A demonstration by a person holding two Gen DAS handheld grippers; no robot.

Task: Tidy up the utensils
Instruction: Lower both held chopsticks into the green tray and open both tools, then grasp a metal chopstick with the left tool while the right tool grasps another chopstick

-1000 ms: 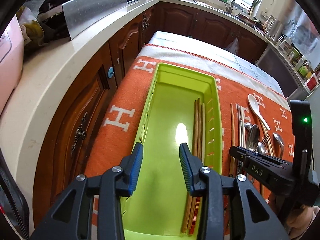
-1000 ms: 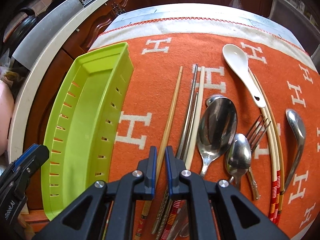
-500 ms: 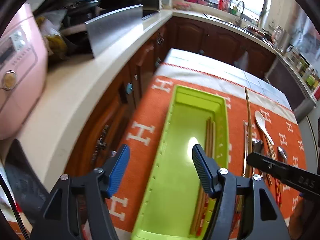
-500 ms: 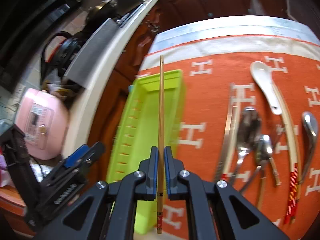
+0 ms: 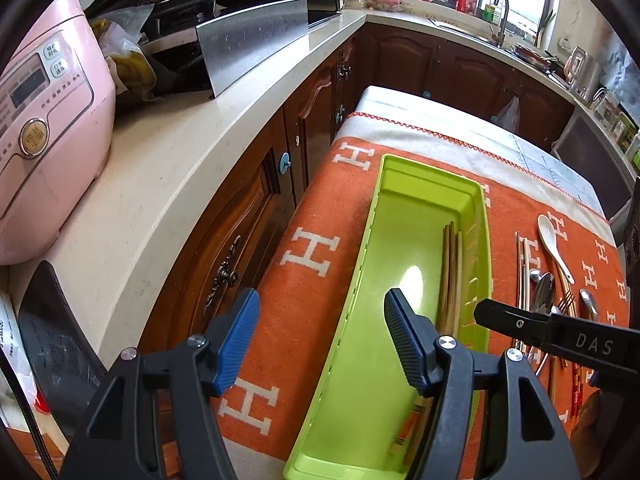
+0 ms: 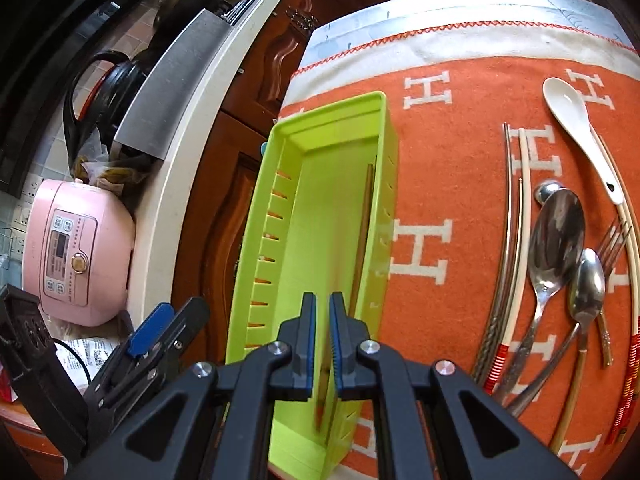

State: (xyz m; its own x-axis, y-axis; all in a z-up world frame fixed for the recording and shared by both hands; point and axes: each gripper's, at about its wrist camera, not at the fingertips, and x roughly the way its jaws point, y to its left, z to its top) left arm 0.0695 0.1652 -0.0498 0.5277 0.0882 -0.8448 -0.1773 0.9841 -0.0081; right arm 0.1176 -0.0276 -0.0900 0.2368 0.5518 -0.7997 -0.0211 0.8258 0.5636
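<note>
My green tray (image 5: 416, 256) is holding wooden chopsticks (image 5: 450, 276) along its right wall, my left gripper (image 5: 320, 336) gaping empty, my right gripper (image 6: 322, 340) clenched empty.

1. Tray (image 5: 424, 240): glossy green plastic.
2. Chopsticks (image 5: 450, 272) inside: matt wood.
3. Spoon (image 6: 554, 236): polished metal.
4. Cloth (image 6: 448, 168): orange, woven, matt.
5. Ladle (image 6: 576, 120): smooth white ceramic or plastic.
</note>
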